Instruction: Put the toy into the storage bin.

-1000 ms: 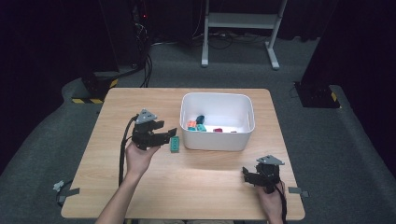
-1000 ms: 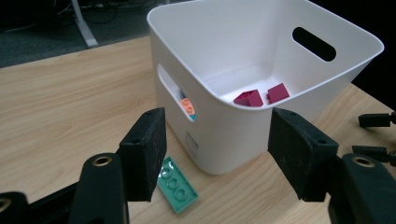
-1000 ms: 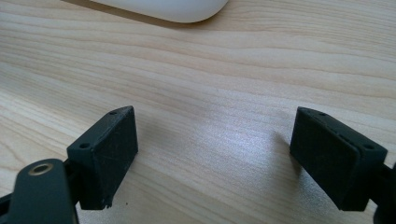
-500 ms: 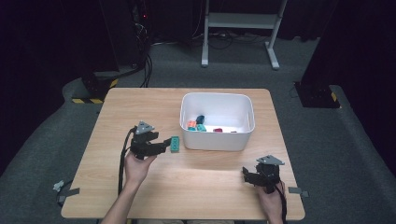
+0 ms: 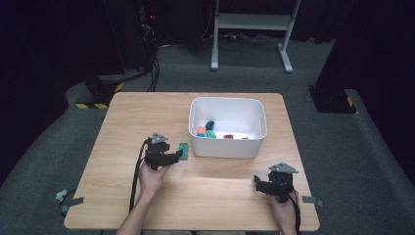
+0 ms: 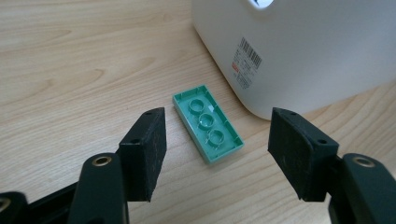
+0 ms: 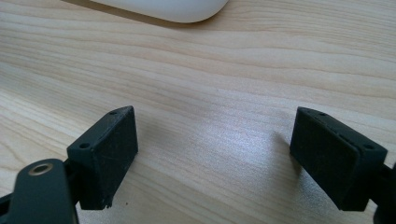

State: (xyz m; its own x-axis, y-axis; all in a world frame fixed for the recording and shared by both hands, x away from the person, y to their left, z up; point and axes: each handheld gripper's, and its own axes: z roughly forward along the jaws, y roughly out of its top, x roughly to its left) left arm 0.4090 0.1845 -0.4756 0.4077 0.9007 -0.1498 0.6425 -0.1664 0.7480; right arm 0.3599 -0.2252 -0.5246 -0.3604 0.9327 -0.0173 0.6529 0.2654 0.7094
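A green brick [image 6: 208,123] lies studs-down on the wooden table [image 5: 122,122], its hollow underside with three rings facing up, close to the white bin's wall. My left gripper [image 6: 215,140] hovers just short of it, open, with one jaw on each side and neither pad touching. From above, the left gripper [image 5: 175,157] points right at the green brick [image 5: 183,151]. My right gripper [image 5: 259,185] rests low near the table's front right. Its jaws [image 7: 215,140] stand wide open over bare wood.
The white bin [image 5: 227,100] stands at the middle back of the table and holds several small bricks [image 5: 205,131] in orange, teal, dark blue and red. Its labelled wall [image 6: 299,51] rises right behind the green brick. Dark floor surrounds the table.
My left gripper has come down and back toward the table's front, closer to the green brick, jaws at the same width. The brick and my right gripper have not moved.
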